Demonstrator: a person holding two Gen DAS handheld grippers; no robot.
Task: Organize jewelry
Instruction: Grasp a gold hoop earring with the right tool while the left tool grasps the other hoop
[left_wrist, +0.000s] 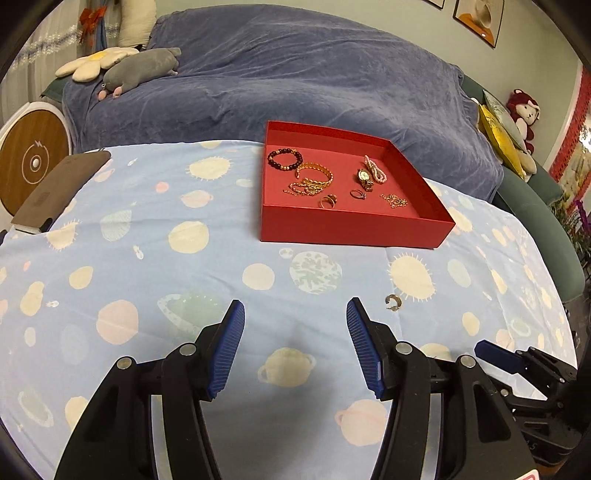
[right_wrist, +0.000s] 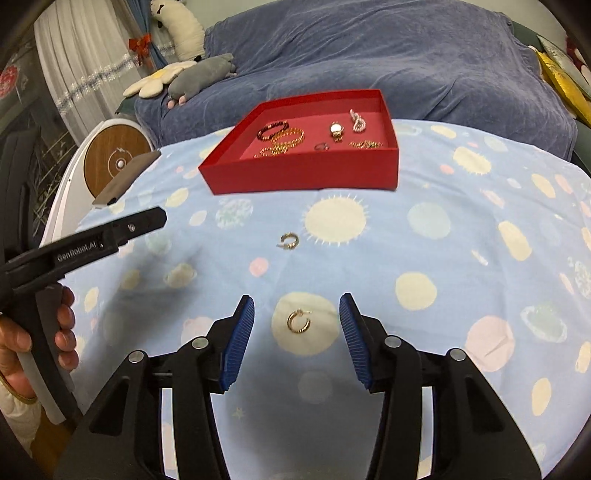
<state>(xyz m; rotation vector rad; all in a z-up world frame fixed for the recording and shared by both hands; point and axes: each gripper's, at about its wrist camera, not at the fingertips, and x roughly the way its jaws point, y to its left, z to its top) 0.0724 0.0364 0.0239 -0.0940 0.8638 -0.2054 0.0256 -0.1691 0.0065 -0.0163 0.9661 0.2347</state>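
Note:
A red tray (left_wrist: 351, 230) (right_wrist: 303, 173) on the blue patterned cloth holds several pieces: a dark bead bracelet (left_wrist: 284, 158), gold bangle (left_wrist: 316, 173), watch (left_wrist: 364, 177), rings and chains. My right gripper (right_wrist: 297, 314) is open, its blue pads on either side of a gold hoop earring (right_wrist: 298, 321) lying on the cloth. A second hoop earring (right_wrist: 288, 240) (left_wrist: 392, 302) lies farther on, just right of my open, empty left gripper (left_wrist: 295, 317). The left gripper also shows in the right wrist view (right_wrist: 147, 219), hand-held at the left.
A brown flat case (left_wrist: 59, 192) lies at the table's left edge. Behind the table is a sofa under a blue blanket (left_wrist: 295, 74) with plush toys (left_wrist: 140, 68). A round white device (left_wrist: 33, 162) stands at the left.

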